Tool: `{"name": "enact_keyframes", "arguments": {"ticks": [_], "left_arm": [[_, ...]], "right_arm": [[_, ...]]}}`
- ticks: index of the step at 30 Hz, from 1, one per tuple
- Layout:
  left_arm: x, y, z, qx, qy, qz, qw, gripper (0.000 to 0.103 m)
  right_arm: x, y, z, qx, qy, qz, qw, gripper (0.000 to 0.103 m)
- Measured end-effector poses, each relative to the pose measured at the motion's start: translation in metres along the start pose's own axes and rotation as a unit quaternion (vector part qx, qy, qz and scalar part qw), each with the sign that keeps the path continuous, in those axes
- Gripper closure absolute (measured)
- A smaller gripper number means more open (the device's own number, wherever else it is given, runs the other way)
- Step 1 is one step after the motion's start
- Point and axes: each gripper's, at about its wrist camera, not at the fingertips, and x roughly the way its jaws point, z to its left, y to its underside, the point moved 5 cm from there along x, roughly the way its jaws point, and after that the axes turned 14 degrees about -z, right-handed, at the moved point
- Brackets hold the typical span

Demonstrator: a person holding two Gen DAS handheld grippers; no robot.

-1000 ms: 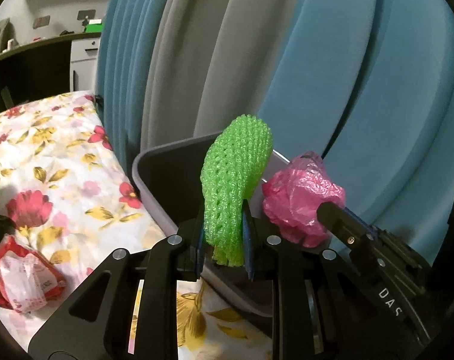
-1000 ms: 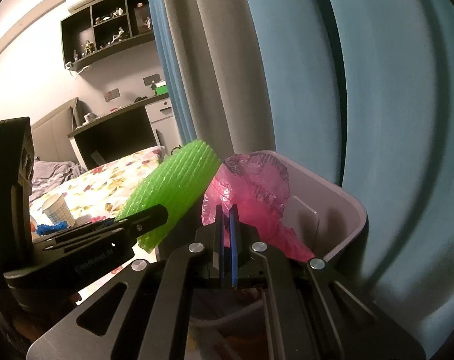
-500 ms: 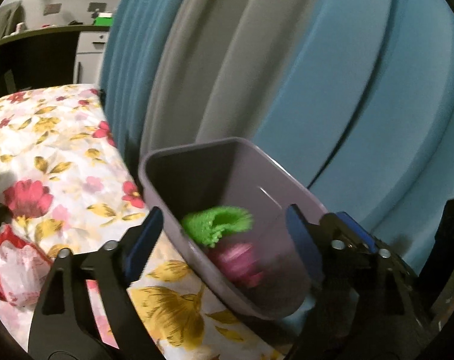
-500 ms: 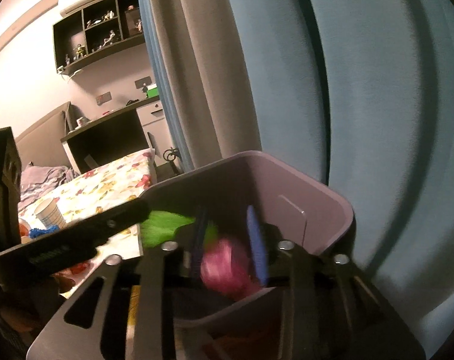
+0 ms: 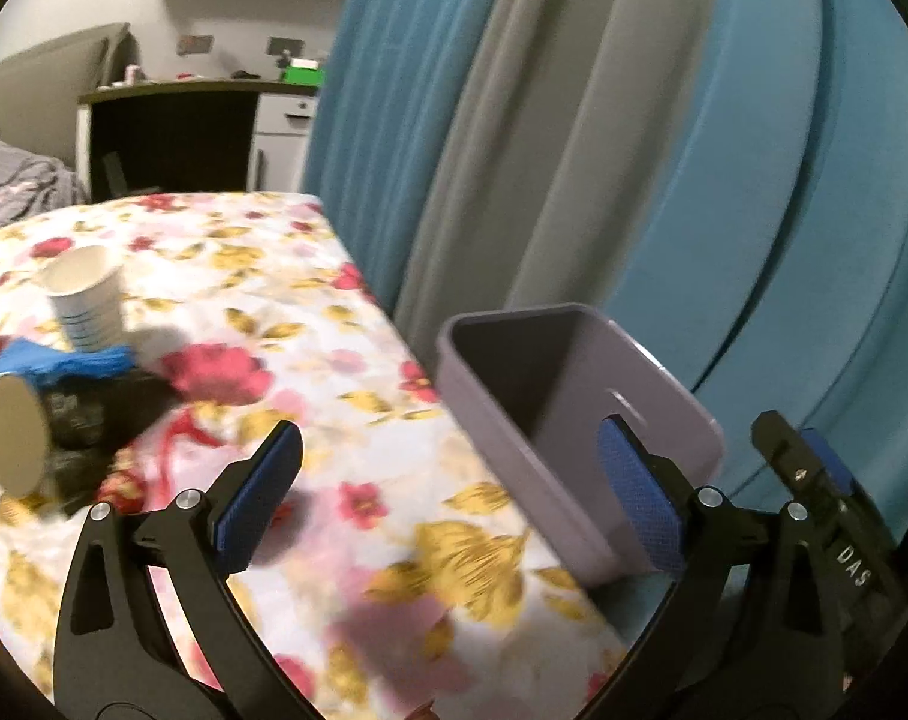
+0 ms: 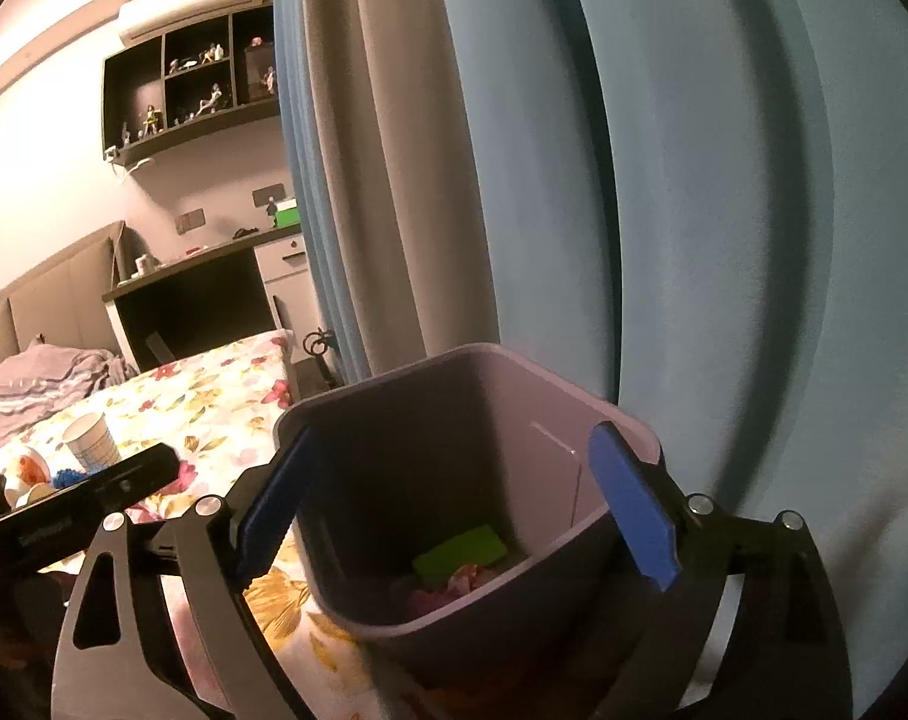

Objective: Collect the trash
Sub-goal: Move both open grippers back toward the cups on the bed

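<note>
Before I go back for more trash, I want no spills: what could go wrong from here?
The purple bin stands right at the edge of the floral table, so a bump from either open gripper could shift it. The upright paper cup and the tipped paper cup sit amid cluttered wrappers; a blurry sweep of the left gripper might knock them.
</note>
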Motion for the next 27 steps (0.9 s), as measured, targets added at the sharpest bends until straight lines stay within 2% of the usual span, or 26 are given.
{"name": "enact_keyframes", "arguments": {"ticks": [5,12,27], "left_arm": [[-0.032,-0.003,0.026,0.011,-0.038,-0.019,0.9991,0.006],[-0.072,-0.006,0.063,0.002,-0.074,-0.031,0.9968,0.006],[-0.149,0.004,0.133,-0.004,-0.138,-0.056,0.9889,0.006]], "right_arm": [[-0.012,-0.002,0.012,-0.008,0.000,-0.006,1.000,0.010],[-0.027,0.000,0.039,-0.014,-0.017,-0.008,1.000,0.009],[-0.050,0.022,0.119,-0.038,-0.090,0.015,0.995,0.009]]}}
